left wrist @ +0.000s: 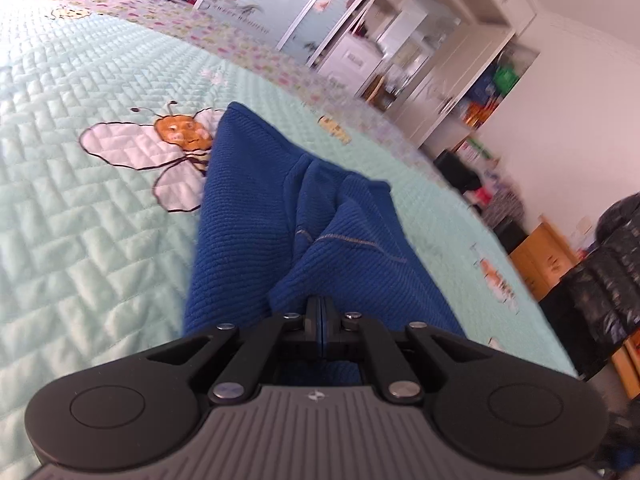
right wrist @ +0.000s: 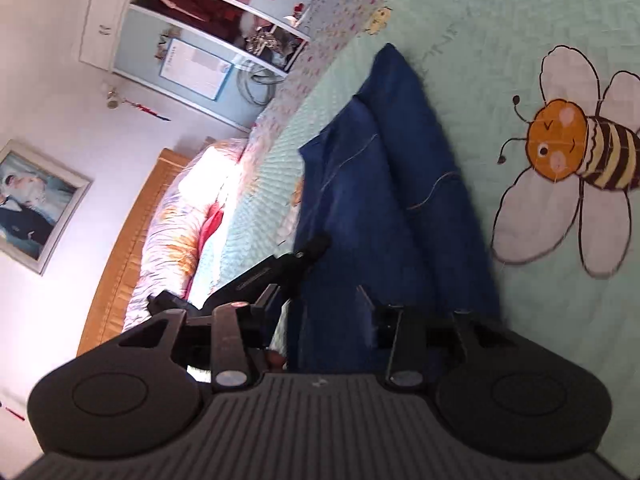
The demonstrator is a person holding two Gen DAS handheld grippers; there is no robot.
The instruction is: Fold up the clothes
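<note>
A mint quilted bed (left wrist: pixel 80 240) carries the blue garment (left wrist: pixel 256 216), which lies crumpled beside the embroidered bee (left wrist: pixel 184 136). The left gripper (left wrist: pixel 320 312) points down at a slant, its jaws pressed together on a fold of that blue cloth. Only the right wrist view shows the right gripper (right wrist: pixel 340 276), rolled sideways above the garment with jaws spread and nothing pinched, plus a wooden headboard (right wrist: pixel 132 232) and framed picture (right wrist: pixel 36 204).

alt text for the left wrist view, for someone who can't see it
The left gripper, jaws shut, pinches the near edge of a blue knit garment lying partly folded on a mint quilted bedspread. A stitched bee shows beside the cloth; blurred shelves stand behind.
</note>
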